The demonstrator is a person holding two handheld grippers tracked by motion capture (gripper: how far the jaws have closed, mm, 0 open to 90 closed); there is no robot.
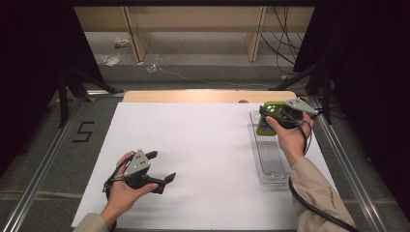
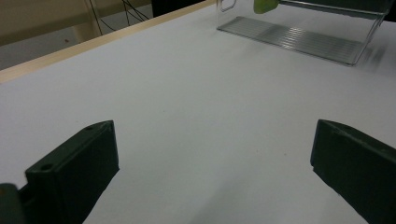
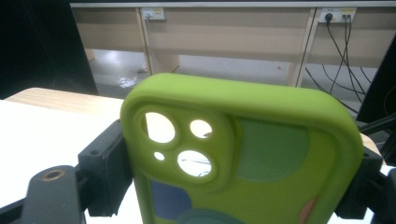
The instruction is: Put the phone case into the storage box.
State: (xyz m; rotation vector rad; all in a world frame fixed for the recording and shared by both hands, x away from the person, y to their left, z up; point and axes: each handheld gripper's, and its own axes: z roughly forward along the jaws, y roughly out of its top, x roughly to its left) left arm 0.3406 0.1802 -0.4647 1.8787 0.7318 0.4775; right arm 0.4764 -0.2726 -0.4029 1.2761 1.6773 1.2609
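Tabletop: pale wood, bare strip showing along far edge. White sheet covers nearly all of it. Clear plastic tray with ribbed floor lies on sheet near right edge, long side running front to back.

One mark reads — a black "5" on the grey floor.

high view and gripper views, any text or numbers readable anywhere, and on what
"5": black mark on the grey floor left of the table.
Sleeve logo on the person's right arm: too small to read.
Green phone case held in the right gripper: coloured shapes, no lettering.
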